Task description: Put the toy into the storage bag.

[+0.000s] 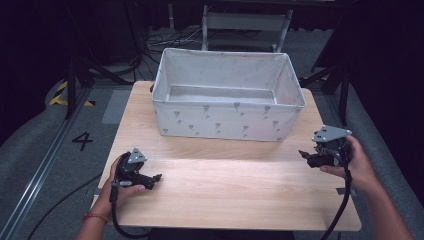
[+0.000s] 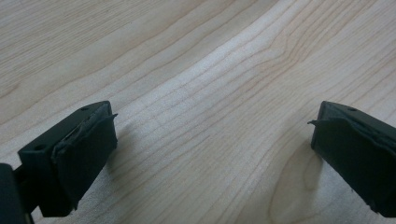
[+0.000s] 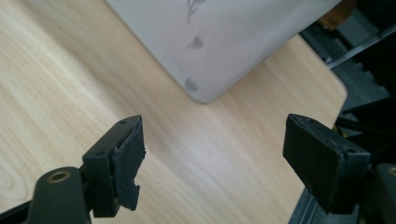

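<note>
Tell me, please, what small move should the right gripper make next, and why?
Probably bring the right gripper toward the fabric bin's near right corner. Its jaws stand open with nothing between them, the bin is the one thing on the table, and the right gripper view already faces that corner.

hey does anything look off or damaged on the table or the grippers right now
The bin sits upright and empty on the table; nothing is spilled. The one oddity: the left pad of the right gripper looks torn and ragged along its edge. The left gripper pads also look slightly frayed.
</note>
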A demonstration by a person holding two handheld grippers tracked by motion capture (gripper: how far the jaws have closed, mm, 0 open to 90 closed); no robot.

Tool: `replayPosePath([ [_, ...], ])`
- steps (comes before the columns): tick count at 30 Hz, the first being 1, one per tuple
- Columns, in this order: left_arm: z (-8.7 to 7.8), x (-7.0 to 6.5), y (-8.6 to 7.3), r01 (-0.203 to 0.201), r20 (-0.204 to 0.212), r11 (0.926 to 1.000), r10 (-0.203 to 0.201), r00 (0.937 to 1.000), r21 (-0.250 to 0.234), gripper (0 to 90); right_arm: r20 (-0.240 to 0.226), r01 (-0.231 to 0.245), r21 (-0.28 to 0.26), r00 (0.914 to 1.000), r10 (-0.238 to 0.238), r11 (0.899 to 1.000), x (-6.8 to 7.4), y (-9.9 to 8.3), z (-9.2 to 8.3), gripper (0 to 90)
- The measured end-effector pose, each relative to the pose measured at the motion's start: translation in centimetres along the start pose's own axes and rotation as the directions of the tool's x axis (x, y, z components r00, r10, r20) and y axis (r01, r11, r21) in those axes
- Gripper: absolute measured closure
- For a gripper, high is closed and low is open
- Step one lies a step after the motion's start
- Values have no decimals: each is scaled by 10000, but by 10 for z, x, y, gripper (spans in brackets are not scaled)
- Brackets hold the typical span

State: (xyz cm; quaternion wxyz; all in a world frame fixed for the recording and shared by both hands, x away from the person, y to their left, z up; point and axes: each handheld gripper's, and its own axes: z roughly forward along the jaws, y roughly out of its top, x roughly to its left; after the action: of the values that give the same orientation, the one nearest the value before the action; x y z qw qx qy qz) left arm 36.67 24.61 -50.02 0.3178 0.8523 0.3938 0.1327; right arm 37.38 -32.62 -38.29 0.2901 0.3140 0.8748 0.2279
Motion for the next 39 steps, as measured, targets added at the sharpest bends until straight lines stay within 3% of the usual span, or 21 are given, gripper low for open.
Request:
replayPosePath([
  [9,0,0,0,5,-52,10000,-5,10000,-10,5,23,48,75,10000,-48,10000,17,-15,4,207],
  [14,0,0,0,17,-70,10000,-17,10000,-9,5,-52,-450,-566,9990,448,9974,26,-30,4,185],
  [23,0,-1,0,46,-92,10000,-46,9999,-18,5,-297,-865,-542,9959,850,9948,34,-54,13,178],
  [25,0,-1,0,50,-91,10000,-50,9999,-14,6,-112,-906,-605,9959,901,9940,35,-59,15,176],
  [29,0,-1,0,65,-94,10000,-65,9999,-15,5,-235,-1427,-810,9897,1413,9864,35,-67,19,174],
  [37,0,-1,0,55,-107,10000,-56,9999,-15,5,-507,-1816,-911,9828,1776,9791,36,-89,27,174],
  [39,0,-1,0,34,-98,10000,-34,9999,3,6,-817,-2111,-862,9755,2043,9737,36,-99,31,174],
])
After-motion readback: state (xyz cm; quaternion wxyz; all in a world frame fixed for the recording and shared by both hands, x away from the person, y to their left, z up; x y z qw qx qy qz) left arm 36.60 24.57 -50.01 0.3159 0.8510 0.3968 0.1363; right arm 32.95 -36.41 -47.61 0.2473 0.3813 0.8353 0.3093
